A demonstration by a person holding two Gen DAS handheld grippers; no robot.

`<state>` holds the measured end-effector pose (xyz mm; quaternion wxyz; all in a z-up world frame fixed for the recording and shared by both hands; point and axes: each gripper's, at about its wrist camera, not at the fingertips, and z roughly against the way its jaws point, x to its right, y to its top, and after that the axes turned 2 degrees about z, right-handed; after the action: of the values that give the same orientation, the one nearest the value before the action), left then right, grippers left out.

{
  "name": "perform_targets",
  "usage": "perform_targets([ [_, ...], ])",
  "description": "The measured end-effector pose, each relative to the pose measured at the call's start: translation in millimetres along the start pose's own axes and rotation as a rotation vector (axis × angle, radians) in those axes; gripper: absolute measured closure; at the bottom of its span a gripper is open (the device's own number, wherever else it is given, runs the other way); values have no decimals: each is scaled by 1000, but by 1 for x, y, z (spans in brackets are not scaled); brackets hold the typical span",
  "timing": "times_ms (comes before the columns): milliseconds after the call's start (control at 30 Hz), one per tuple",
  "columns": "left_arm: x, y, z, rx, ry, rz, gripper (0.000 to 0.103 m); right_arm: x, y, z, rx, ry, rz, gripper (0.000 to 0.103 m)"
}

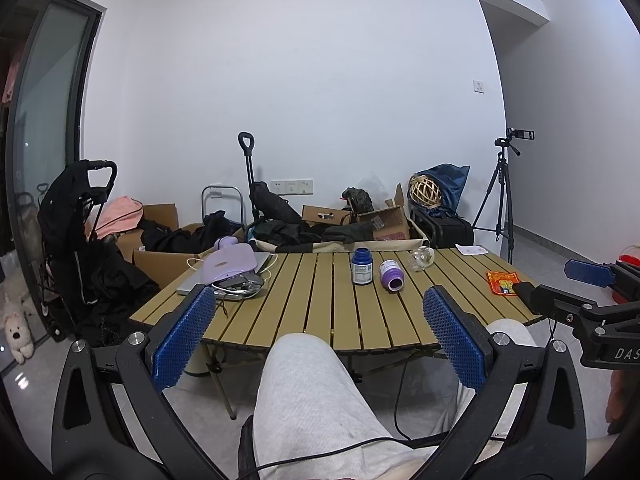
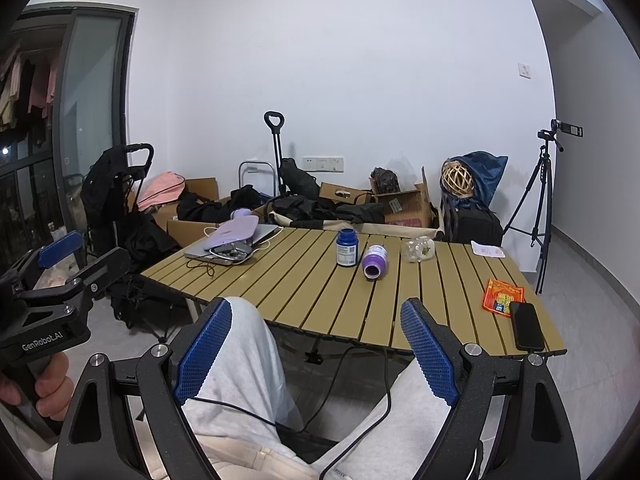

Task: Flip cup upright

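1. Cup (image 2: 375, 261) first: the purple cup lies on its side near the middle of the slatted table (image 2: 304, 304), mouth turned toward the person, so the flip is not yet begun.
2. Right gripper (image 2: 316, 350) hangs over the person's lap, short of the table's near edge, its blue pads (image 2: 430, 354) spread wide and holding nothing, probably readied to take the cup's body.
3. Left gripper (image 1: 320, 340) is likewise gaping and empty, held back over the knee (image 1: 304, 364); in my judgement it waits as the spare hand.
4. Just left of the cup stands a blue bottle (image 2: 346, 248), upright and close, so a sideways approach from that side looks cramped.
5. Beyond the cup on the right lies a clear glass jar (image 2: 418, 250); whether it is tipped or upright is hard to tell through the glare.
6. Farther out, a laptop (image 2: 240, 245) and purple case occupy the left corner, and a phone (image 2: 527, 326) with an orange packet (image 2: 502, 294) sits at the right edge, all well apart from the cup.
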<state>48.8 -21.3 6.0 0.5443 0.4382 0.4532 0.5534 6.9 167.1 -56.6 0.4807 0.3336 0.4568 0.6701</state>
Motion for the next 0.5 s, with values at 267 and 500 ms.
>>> perform_targets([
  [267, 0, 0, 0, 3, 1, 0, 0, 0, -1, 0, 1, 0, 0, 13],
  [500, 1, 0, 0, 4, -8, -6, 0, -2, -2, -1, -1, 5, 2, 13],
])
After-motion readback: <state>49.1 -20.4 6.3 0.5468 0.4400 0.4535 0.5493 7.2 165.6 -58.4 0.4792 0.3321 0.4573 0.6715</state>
